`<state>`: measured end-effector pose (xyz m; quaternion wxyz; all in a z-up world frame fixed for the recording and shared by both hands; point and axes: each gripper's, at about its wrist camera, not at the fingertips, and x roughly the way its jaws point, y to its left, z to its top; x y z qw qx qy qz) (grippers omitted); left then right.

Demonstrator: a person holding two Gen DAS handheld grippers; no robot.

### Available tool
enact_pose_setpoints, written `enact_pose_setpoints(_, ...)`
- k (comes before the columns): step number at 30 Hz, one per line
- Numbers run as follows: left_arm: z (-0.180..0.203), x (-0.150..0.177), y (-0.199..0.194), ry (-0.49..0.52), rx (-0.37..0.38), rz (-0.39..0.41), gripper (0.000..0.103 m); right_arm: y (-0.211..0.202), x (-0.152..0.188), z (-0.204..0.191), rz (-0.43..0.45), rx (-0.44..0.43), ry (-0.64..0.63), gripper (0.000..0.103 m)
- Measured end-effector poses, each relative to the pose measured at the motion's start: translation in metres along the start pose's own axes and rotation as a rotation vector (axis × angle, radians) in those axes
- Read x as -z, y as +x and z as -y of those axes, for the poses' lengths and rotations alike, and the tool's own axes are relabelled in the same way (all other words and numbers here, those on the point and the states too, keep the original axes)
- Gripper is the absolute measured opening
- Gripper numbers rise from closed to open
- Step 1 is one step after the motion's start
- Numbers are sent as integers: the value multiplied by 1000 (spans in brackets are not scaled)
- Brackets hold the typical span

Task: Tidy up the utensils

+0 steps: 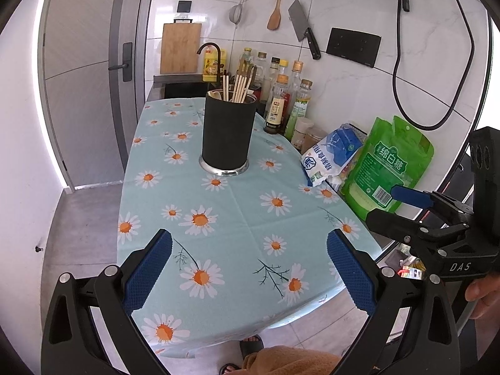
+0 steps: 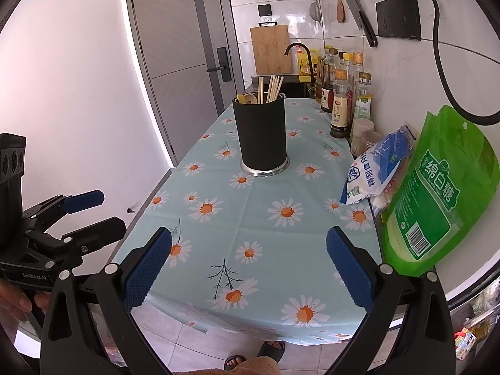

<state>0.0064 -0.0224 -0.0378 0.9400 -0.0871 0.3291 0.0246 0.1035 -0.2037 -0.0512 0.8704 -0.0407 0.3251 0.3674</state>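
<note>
We held both grippers above the near edge of the bench, and both were empty. The left gripper had its jaws spread wide, and the right gripper was spread in the same way, with only the flowered cloth between the pads.

The utensils were already standing in the black holder, which stood upright near the middle of the bench, far from both grippers. We saw a bundle of chopsticks rising above its rim, and beside them a wooden spoon.

We judged the chopsticks to be light, stiff and thin, so they could slip or turn between the pads; a hold across the upper part of the shaft seemed best. The holder looked heavier, with a smooth wall and a metal base ring, and too wide for an easy grasp.

The inside of the holder was hidden, so we could not count the pieces or see their lower ends. We could find no loose utensil on the cloth. The far side, behind the holder, was partly covered.
</note>
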Motion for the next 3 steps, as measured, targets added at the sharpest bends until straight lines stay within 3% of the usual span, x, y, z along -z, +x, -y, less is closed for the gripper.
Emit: enact_pose_setpoints(3, 1, -1, 0, 3, 7, 1, 97, 0, 0, 0, 2, -1, 0, 98)
